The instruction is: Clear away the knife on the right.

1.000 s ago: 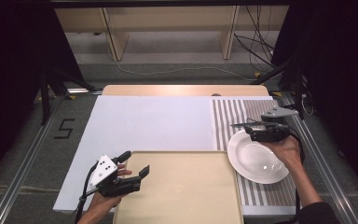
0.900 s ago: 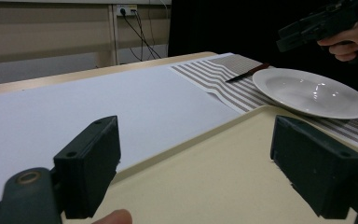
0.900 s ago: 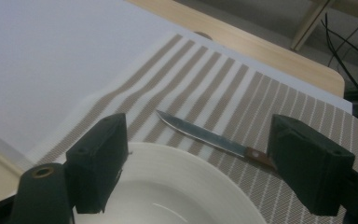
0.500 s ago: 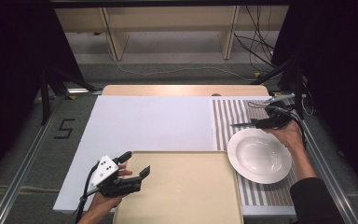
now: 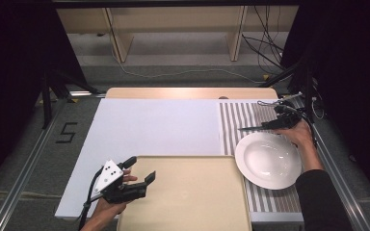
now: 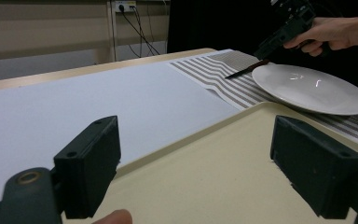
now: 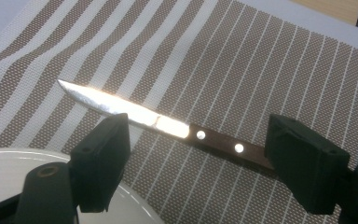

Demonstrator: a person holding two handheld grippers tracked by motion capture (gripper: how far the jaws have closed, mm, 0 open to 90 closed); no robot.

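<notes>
High view: at the right of the frame the right gripper (image 5: 280, 121) hangs over the brown-and-white striped woven placemat (image 5: 241, 120), just above the far rim of the round white ceramic plate (image 5: 268, 160). The wooden-handled steel knife (image 5: 253, 127) lies there, blade tip toward frame left. At lower left the left gripper (image 5: 137, 180) rests at the edge of the cream rectangular tray (image 5: 192, 197), jaws apart, well away from the knife.

Left gripper view: its jaws stand wide over the tray; the knife shows at upper right beside the plate rim.

Right gripper view: the knife runs from upper left to lower right across the mat, its dark two-rivet handle toward the right jaw. The jaws are spread with the knife between them; whether the handle end touches the right jaw I cannot tell. Closing would likely pinch it lengthwise.
</notes>
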